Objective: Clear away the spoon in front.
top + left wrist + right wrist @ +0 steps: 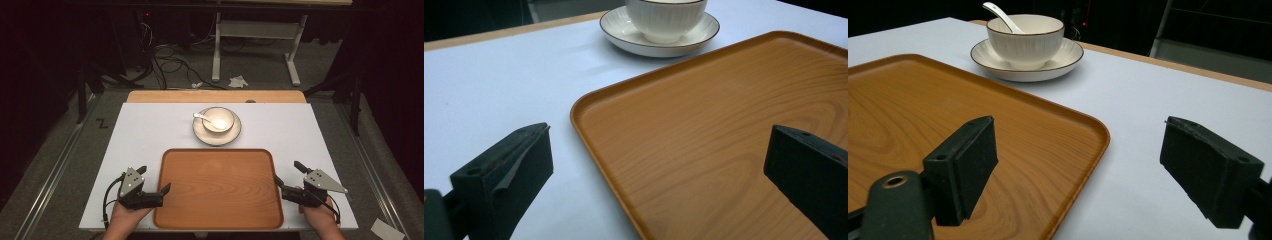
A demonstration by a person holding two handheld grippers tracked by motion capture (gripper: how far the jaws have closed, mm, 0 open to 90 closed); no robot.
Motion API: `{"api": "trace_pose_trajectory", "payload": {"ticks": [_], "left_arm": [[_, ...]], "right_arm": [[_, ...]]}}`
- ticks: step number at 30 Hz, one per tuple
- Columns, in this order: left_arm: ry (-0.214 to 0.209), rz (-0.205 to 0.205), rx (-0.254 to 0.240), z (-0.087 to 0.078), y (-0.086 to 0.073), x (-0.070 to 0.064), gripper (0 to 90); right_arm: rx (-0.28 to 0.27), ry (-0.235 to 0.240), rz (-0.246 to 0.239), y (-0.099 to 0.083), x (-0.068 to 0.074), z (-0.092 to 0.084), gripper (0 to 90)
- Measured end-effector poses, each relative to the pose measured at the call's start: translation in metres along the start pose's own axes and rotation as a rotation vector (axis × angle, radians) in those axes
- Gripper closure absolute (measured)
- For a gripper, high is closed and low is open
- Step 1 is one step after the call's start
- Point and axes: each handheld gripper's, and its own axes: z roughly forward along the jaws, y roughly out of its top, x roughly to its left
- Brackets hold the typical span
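Note:
A wooden tray (218, 192) lies bare at the table's front centre. Behind it a white ribbed bowl (220, 120) sits on a saucer (217, 136), with a white spoon (201, 117) resting in it. My left gripper (154, 179) is open and straddles the tray's left rim, one jaw over the white mat and one over the tray (724, 130). My right gripper (287, 172) is open too and straddles the right rim of the tray (923, 115). In the right gripper view the bowl (1025, 37) and spoon (998, 12) stand beyond the tray. Nothing sits between either pair of jaws.
A white mat (145, 135) covers the tabletop, with a wooden strip (215, 96) along the far edge. Beyond the table are floor cables (170, 65), a white desk frame (255, 45) and crumpled paper (238, 81).

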Motion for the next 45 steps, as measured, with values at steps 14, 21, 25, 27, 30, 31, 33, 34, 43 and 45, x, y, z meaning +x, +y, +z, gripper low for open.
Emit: {"api": "trace_pose_trajectory", "payload": {"ticks": [14, 21, 25, 27, 30, 31, 33, 34, 43, 45], "left_arm": [[0.063, 0.151, 0.223, 0.027, -0.015, -0.010, 1.7], [0.047, 0.124, 0.233, 0.026, -0.014, -0.005, 3.3], [0.039, 0.129, 0.237, 0.027, -0.015, -0.006, 4.9], [0.039, 0.125, 0.234, 0.026, -0.015, -0.005, 5.1], [0.038, 0.118, 0.228, 0.026, -0.015, -0.005, 6.7], [0.037, 0.110, 0.222, 0.025, -0.015, -0.004, 7.5], [0.043, 0.104, 0.216, 0.025, -0.015, -0.003, 8.1], [0.044, 0.100, 0.213, 0.025, -0.015, -0.002, 8.3], [0.060, 0.070, 0.186, 0.024, -0.014, 0.000, 9.8], [0.062, 0.067, 0.174, 0.025, -0.012, -0.001, 9.9]], "right_arm": [[0.001, -0.002, 0.004, 0.000, -0.001, 0.000, 16.5], [0.010, -0.001, 0.004, -0.001, 0.001, 0.002, 16.5], [0.012, 0.003, 0.004, 0.000, 0.002, 0.003, 16.5], [0.012, 0.005, 0.002, -0.001, 0.002, 0.004, 16.4], [0.014, 0.003, 0.004, -0.001, 0.002, 0.004, 16.5], [0.014, 0.002, 0.004, -0.001, 0.002, 0.004, 16.5], [0.012, 0.000, 0.006, -0.001, 0.001, 0.004, 16.5], [0.013, 0.000, 0.010, -0.001, 0.001, 0.003, 16.5], [0.013, -0.005, 0.016, -0.001, 0.000, 0.004, 16.5], [0.013, -0.004, 0.017, -0.001, 0.000, 0.004, 16.5]]}}
